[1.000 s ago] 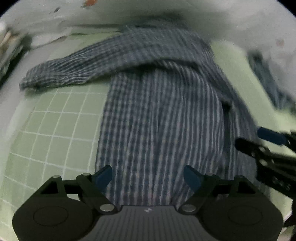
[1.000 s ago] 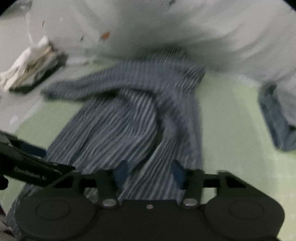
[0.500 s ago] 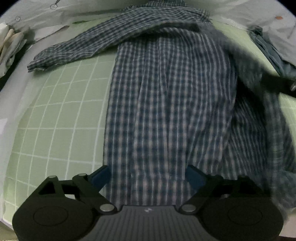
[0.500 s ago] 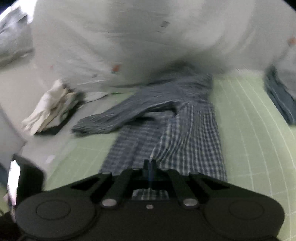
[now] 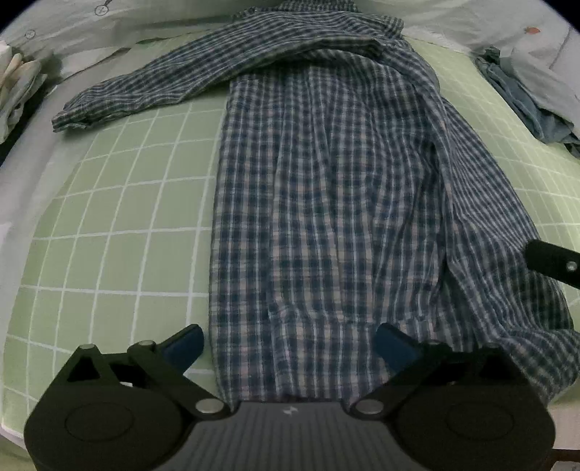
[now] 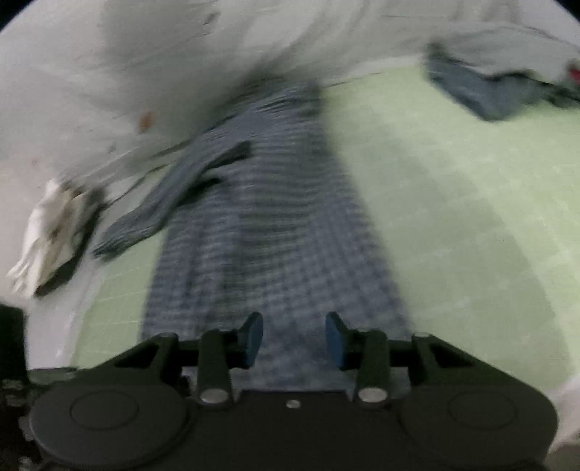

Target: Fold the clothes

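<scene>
A blue-and-white checked shirt (image 5: 326, 203) lies lengthwise on the green grid mat (image 5: 108, 217), collar at the far end. One sleeve (image 5: 152, 90) stretches out to the left; the other side is bunched along the right edge. My left gripper (image 5: 290, 344) hovers over the near hem with its jaws opening wide, pads clear of the cloth. The right wrist view is blurred. There the shirt (image 6: 275, 232) runs away from my right gripper (image 6: 294, 338), whose jaws are opening with fabric showing between them, not pinched. A black part of the right gripper (image 5: 551, 264) shows at the right edge.
A crumpled blue garment (image 5: 525, 98) lies at the mat's far right corner, blurred in the right wrist view (image 6: 482, 90). A pale cloth pile (image 5: 14, 83) sits off the mat at the left. A white sheet (image 5: 471, 21) surrounds the mat.
My left gripper's jaws have spread wider over the hem. My right gripper closed fully half a second ago, has opened again, and has swung sideways with a roll.
</scene>
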